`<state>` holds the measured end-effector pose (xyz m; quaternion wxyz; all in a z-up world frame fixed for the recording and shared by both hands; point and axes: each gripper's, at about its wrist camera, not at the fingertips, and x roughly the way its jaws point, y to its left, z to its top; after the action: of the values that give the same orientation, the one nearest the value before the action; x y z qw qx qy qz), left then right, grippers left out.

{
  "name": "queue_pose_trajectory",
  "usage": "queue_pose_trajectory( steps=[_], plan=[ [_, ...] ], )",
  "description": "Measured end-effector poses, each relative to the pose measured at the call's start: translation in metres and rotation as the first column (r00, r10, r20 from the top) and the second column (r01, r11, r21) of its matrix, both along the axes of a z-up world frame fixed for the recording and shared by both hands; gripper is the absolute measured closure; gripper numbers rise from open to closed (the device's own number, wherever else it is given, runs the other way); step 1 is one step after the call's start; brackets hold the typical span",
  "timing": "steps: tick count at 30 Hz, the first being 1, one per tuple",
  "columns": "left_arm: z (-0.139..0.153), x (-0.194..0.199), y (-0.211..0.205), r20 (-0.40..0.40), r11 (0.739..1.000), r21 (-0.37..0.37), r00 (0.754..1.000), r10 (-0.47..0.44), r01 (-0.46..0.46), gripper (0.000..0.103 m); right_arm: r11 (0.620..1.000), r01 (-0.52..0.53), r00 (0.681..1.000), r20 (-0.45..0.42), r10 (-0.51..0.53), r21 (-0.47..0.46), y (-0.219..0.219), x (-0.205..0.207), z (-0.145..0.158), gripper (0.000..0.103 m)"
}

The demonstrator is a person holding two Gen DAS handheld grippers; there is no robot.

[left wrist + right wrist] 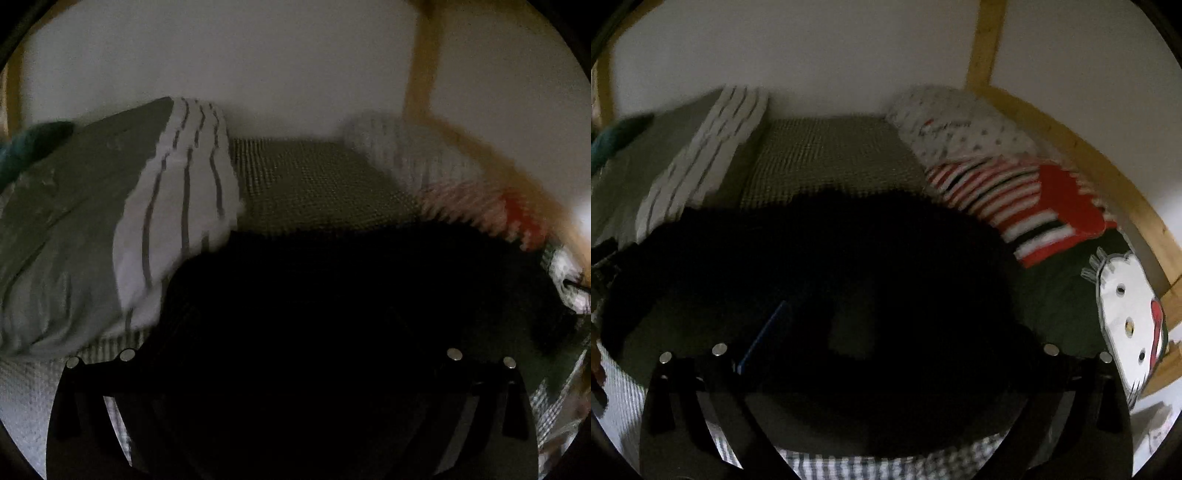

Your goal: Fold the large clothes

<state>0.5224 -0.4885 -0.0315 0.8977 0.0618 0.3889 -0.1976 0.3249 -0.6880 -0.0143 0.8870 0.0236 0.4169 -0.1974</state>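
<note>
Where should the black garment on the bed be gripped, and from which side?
Probably by the near edge of the black garment, coming in low from the front: it lies spread flat, that edge sits closest to both grippers, and pillows flank its sides. Its exact outline is too dark to make out.

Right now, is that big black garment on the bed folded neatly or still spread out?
Spread out: the black garment sprawls across the bed with an uneven outline; its darkness hides any creases.

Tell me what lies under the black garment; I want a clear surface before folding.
The black garment lies on a green checked bedspread, which shows beyond it, with white-checked fabric at its near edge. Anything directly beneath is covered and too dark to tell.
</note>
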Motion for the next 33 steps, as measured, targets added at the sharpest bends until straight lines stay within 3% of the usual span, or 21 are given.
queue_pose_trajectory(
  steps=[2, 5, 8, 11, 14, 16, 19, 26, 33],
  plan=[
    [-0.034, 0.002, -0.001, -0.051, 1.000, -0.001, 0.999, 0.001, -0.001, 0.004, 1.000, 0.010, 0.998, -0.059, -0.009, 0.025, -0.005, 0.006, -0.035, 0.003],
    [-0.052, 0.001, 0.014, -0.063, 0.997, -0.065, 0.998, 0.026, -0.030, 0.004, 0.994, 0.031, 0.999, -0.027, -0.028, 0.105, -0.016, 0.004, -0.063, 0.003],
    [-0.055, -0.001, 0.009, -0.066, 0.999, -0.006, 0.997, 0.042, -0.042, 0.004, 0.998, 0.048, 0.998, -0.037, -0.046, 0.030, -0.004, 0.009, -0.072, 0.003],
    [-0.026, -0.027, 0.022, -0.101, 0.996, -0.024, 0.992, 0.079, -0.082, 0.004, 0.994, 0.101, 0.995, -0.016, -0.101, 0.026, 0.003, -0.004, -0.052, 0.003],
    [0.015, -0.084, 0.056, 0.018, 0.990, -0.047, 0.991, 0.135, -0.134, 0.004, 0.984, 0.163, 0.981, 0.095, -0.170, 0.078, 0.026, -0.061, -0.014, 0.003],
    [0.024, -0.120, 0.072, 0.040, 0.989, -0.024, 0.989, 0.144, -0.143, 0.004, 0.979, 0.186, 0.978, 0.085, -0.193, 0.080, 0.046, -0.097, 0.000, 0.003],
    [0.026, -0.173, 0.091, 0.004, 0.995, -0.018, 0.995, 0.099, -0.099, 0.004, 0.982, 0.146, 0.986, 0.061, -0.154, 0.118, 0.087, -0.162, 0.012, 0.003],
    [0.032, -0.302, 0.132, -0.062, 0.997, -0.014, 0.995, 0.072, -0.073, 0.004, 0.992, 0.084, 0.995, 0.049, -0.089, 0.094, 0.161, -0.271, 0.029, 0.003],
    [0.056, -0.393, 0.154, -0.018, 0.998, 0.031, 0.998, 0.052, -0.051, 0.004, 0.996, 0.035, 0.997, 0.063, -0.040, 0.076, 0.202, -0.363, 0.044, 0.003]
  ],
)
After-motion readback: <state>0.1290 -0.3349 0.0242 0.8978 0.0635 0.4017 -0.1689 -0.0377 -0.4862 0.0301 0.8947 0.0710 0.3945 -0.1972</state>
